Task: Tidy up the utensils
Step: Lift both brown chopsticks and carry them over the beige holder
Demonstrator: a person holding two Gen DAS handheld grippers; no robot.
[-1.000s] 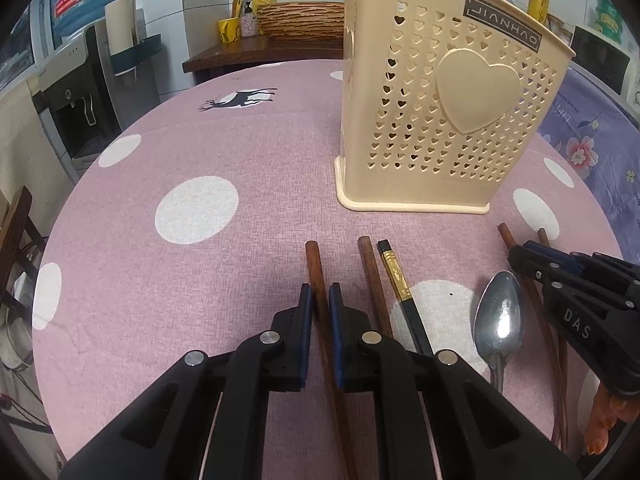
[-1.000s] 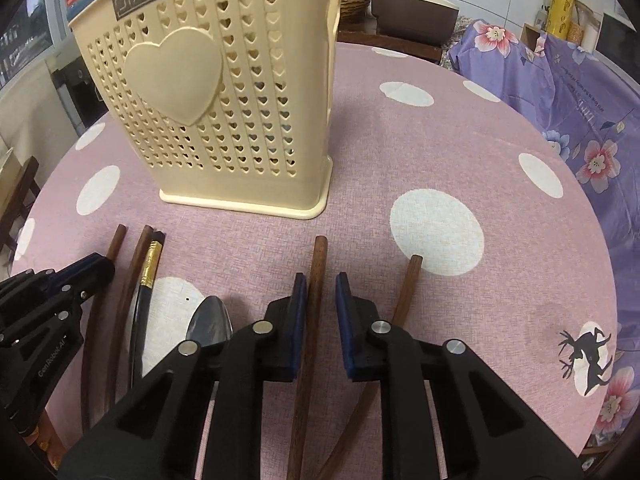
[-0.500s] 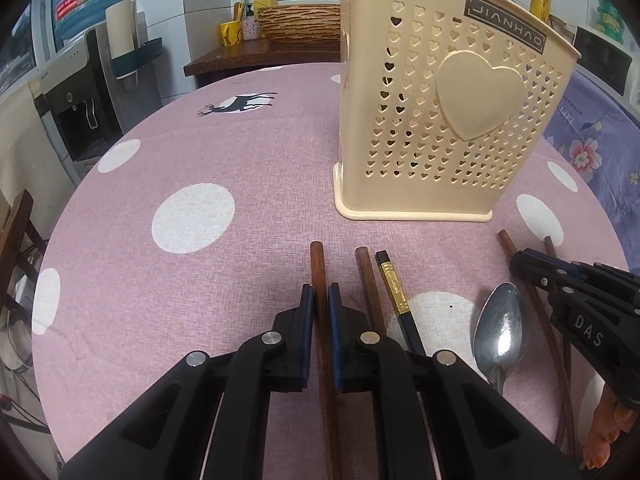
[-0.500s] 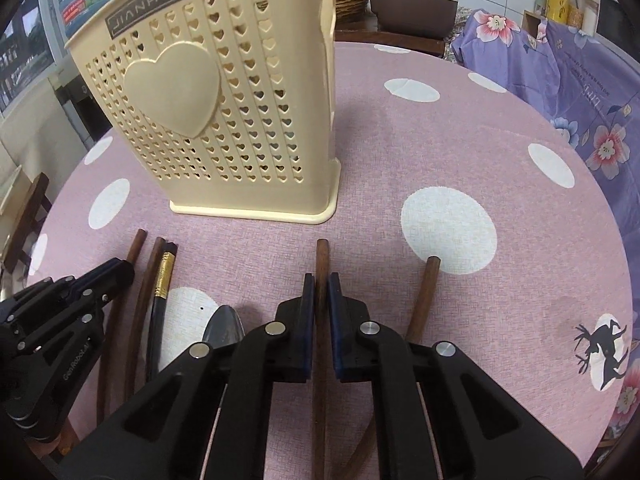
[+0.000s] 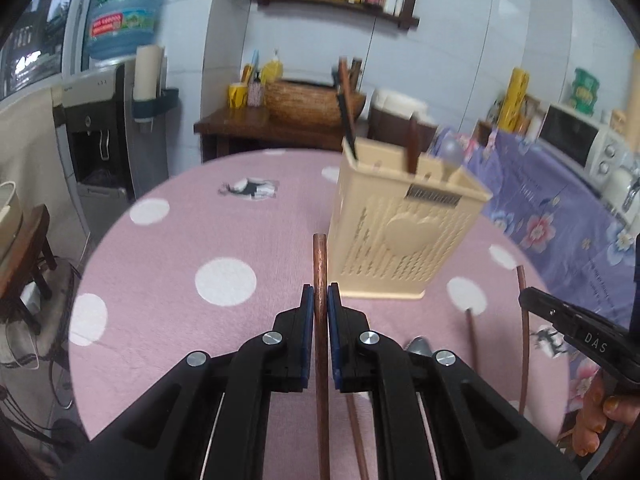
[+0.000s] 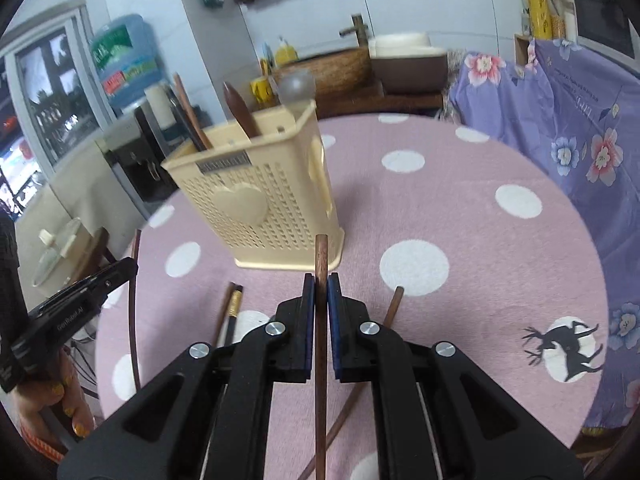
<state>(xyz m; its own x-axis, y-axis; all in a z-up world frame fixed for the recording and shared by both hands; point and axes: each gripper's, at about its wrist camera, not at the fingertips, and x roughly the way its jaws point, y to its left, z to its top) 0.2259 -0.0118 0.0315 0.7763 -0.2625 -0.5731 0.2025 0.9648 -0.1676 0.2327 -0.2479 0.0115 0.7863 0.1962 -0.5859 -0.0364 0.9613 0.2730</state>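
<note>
Since each wooden chopstick is pinched near one end, one (image 5: 320,280) by the left gripper (image 5: 320,312), one (image 6: 321,264) by the right gripper (image 6: 320,300), both lifted clear above the table's (image 6: 500,264) middle, either could swivel and miss the holder (image 6: 260,196).

both grippers raised off the table, left gripper (image 5: 319,300) and right gripper (image 6: 320,288) each lifting a wooden chopstick (image 5: 320,264)

A black right gripper (image 6: 319,286) clamps a brown wooden chopstick (image 6: 320,276) between blue pads, lifted above a round pink table (image 6: 460,208) with white dots; behind it stands a cream perforated utensil holder (image 6: 256,196) — utensils poking out; more chopsticks (image 6: 230,312) lie below; the left gripper (image 6: 80,300) enters at left, grasping another chopstick (image 6: 133,312).
</note>
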